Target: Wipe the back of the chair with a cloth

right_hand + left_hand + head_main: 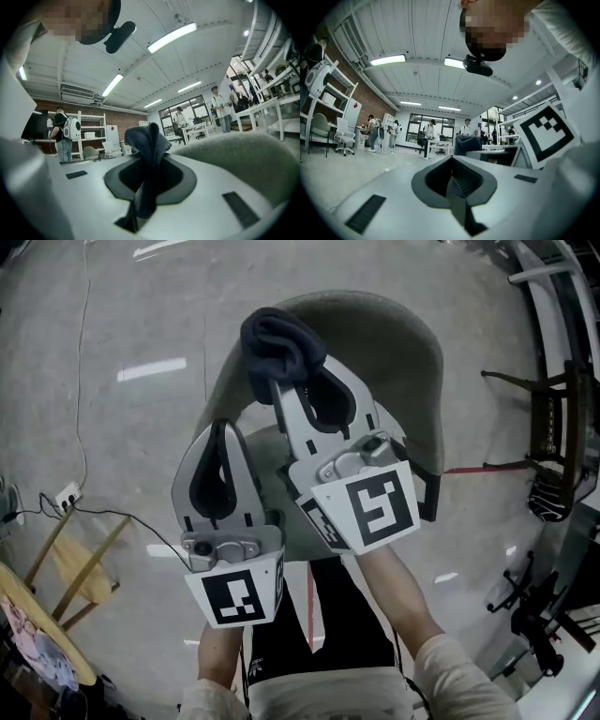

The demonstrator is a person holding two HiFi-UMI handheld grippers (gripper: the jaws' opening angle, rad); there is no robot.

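Your right gripper pinches the cloth, bunched past its tips; left gripper closed, empty; friction against the chair could pull the cloth free.

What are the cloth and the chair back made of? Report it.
Cloth: dark navy soft fabric, matte; it bunches in limp folds. Chair back: grey-green, matte, faintly fuzzy surface, probably felt or fabric covering, not certain.

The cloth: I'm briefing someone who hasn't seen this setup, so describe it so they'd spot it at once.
Find the grey-green shell chair mid head view; the right gripper reaches to its backrest rim. The cloth is the dark navy bundle pinched in that gripper's fingers. Nothing else there is soft and dark blue; the left gripper is shut on nothing.
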